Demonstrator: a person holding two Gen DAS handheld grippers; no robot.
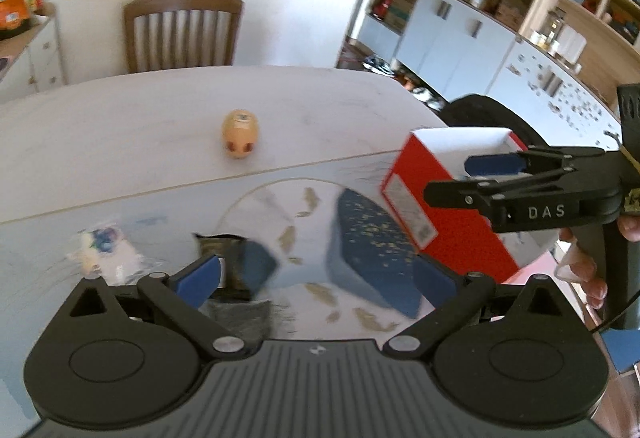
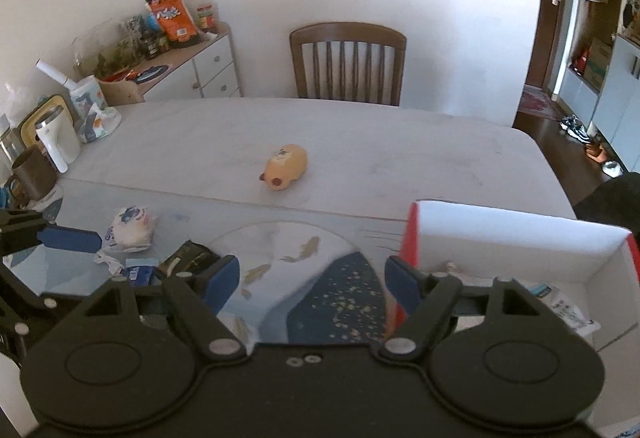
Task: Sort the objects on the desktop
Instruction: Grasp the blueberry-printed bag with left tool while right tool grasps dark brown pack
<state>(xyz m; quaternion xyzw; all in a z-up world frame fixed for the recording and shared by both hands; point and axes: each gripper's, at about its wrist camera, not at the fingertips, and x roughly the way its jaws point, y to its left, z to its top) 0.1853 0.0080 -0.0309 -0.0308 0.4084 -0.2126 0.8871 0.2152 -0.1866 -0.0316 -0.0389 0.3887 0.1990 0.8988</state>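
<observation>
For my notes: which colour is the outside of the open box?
Red outside, white inside; the box shows best in the left wrist view.

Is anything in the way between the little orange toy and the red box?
Nothing visible is. The orange toy lies alone on the bare table, and the stretch of tabletop between it and the red box is clear. The box is open on top.
</observation>
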